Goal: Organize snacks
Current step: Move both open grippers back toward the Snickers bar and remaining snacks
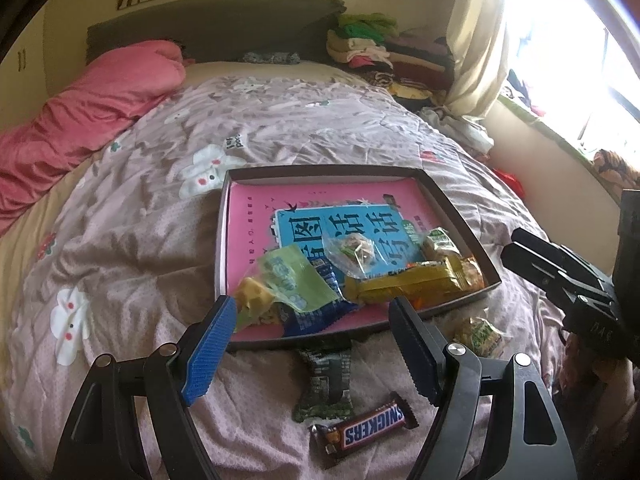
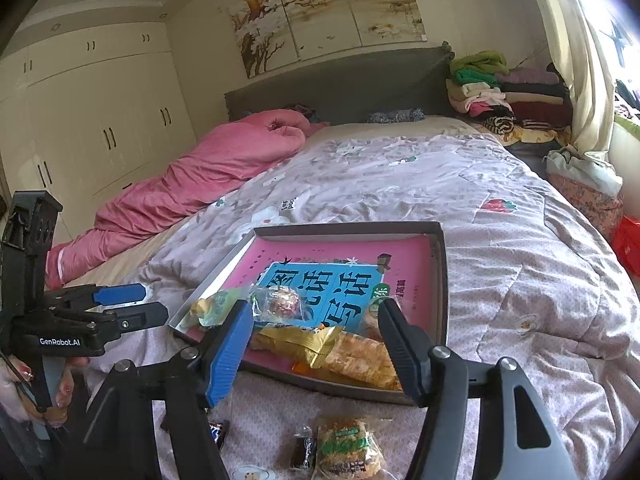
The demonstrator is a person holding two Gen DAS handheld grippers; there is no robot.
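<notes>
The bed (image 1: 160,216), under a crumpled floral quilt (image 1: 304,128), was my whole work surface, soft and uneven, so my read was every pick needed a shallow, level approach with jaws pressing lightly into the fabric. The tray (image 1: 452,204), a shallow dark-rimmed box with a pink book cover lining it, sat mid-bed and already held several snacks at its near end: a yellow packet (image 1: 416,284), a green-blue bag (image 1: 304,292), a clear-wrapped candy (image 1: 352,252). Still loose on the quilt in front of it: a dark green packet (image 1: 326,384), a Snickers bar (image 1: 370,428), and a small biscuit pack (image 2: 348,448). My left gripper (image 1: 312,316) hung above the loose ones, jaws wide and empty; my right gripper (image 2: 316,320) likewise wide, holding nothing, near the tray's front rim. Best next grab seemed the Snickers, pinched across its narrow width. Room: pink duvet (image 1: 80,120) at left, folded clothes (image 1: 384,52) by headboard, wardrobe (image 2: 88,120), bright window (image 1: 568,40) at right.
</notes>
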